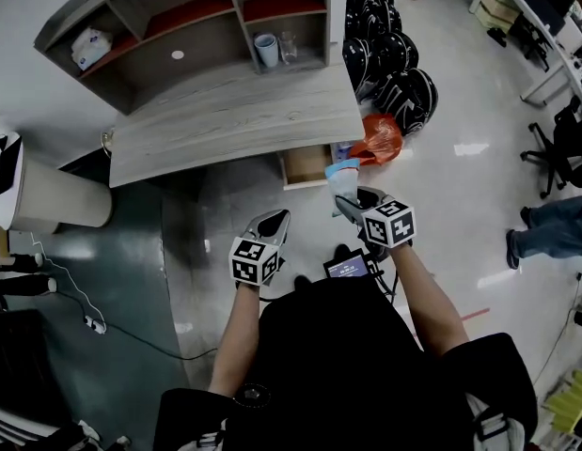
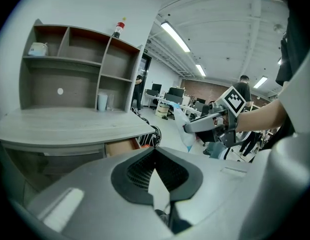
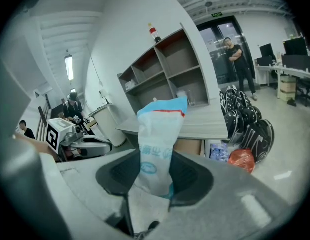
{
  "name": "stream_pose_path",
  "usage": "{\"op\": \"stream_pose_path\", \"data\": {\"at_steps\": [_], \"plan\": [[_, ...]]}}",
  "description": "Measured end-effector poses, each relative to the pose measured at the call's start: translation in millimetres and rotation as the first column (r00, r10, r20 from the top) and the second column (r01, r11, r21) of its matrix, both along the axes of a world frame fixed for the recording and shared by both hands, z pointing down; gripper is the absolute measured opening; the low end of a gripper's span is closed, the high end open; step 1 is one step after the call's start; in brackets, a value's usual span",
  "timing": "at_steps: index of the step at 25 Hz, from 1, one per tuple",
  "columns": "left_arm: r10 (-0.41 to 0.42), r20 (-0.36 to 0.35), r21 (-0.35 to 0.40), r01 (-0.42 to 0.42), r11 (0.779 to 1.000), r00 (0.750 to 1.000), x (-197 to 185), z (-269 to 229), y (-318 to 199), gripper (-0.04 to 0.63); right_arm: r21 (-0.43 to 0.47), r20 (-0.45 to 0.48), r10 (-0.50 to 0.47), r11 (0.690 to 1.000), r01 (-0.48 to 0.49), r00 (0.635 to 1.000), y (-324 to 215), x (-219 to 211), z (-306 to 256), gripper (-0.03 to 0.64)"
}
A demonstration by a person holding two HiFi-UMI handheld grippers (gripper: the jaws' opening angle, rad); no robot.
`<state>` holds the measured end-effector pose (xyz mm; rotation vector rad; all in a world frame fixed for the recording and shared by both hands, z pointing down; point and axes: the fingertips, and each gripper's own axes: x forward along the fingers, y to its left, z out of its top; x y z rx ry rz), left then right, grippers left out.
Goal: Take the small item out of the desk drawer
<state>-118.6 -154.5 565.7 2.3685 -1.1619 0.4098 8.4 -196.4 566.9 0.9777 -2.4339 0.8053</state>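
Bright, even light comes from ceiling strip lights (image 2: 177, 36). The glossy floor (image 1: 471, 148) shows white glare patches. A soft shadow lies under the bench (image 1: 234, 120). Both gripper views bend strongly and go dark at the corners; the packet (image 3: 157, 134) looks sharp.

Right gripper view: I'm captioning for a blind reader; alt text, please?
The right tongs grip a white-and-blue packet upright. Behind it stand a grey desk with an open drawer and a shelf unit.
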Motion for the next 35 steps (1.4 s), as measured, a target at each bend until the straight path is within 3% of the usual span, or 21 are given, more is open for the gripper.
{"op": "stream_pose_path", "data": {"at_steps": [16,35], "plan": [[0.102,0.021,0.002,-0.102,0.995,0.995,-11,7,44,0.003,0.030,-0.017,0.041,0.999,-0.040,0.999,49,-16,-1,0.178],[0.109,0.065,0.001,-0.109,0.994,0.992,-22,17,53,-0.006,0.041,-0.042,0.036,0.999,-0.034,0.998,63,-30,3,0.178]]}}
